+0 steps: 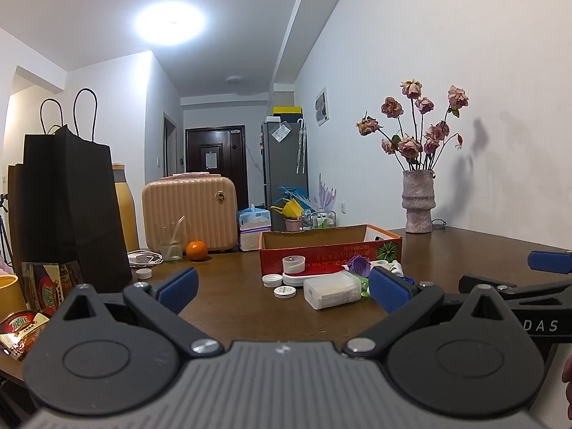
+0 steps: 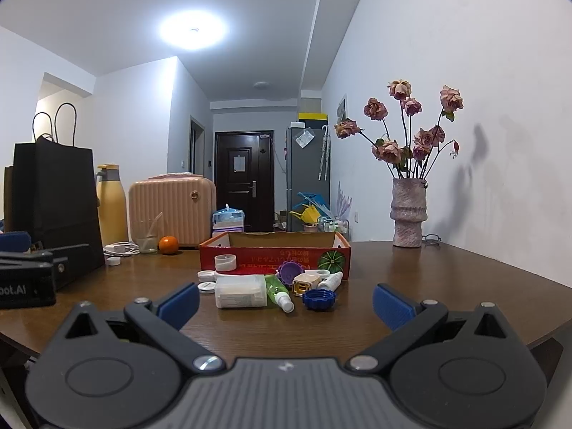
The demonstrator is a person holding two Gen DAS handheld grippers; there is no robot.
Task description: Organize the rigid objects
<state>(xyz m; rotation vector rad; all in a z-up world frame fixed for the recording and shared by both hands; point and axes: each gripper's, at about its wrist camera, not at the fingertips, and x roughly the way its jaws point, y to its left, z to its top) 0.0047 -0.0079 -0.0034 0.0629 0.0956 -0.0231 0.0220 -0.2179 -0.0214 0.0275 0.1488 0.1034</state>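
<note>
Both the left gripper (image 1: 284,287) and right gripper (image 2: 286,302) gape wide, holding nothing. At frame centre, small plastic items cluster before the red box (image 2: 275,248). The white container (image 2: 241,290) looks light, stiff, probably slippery; grasp across its flat sides.

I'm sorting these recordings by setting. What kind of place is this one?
Most likely a lived-in apartment: a wooden dining table with a vase of dried roses, a small suitcase, and a hallway with a fridge and entrance door.
</note>
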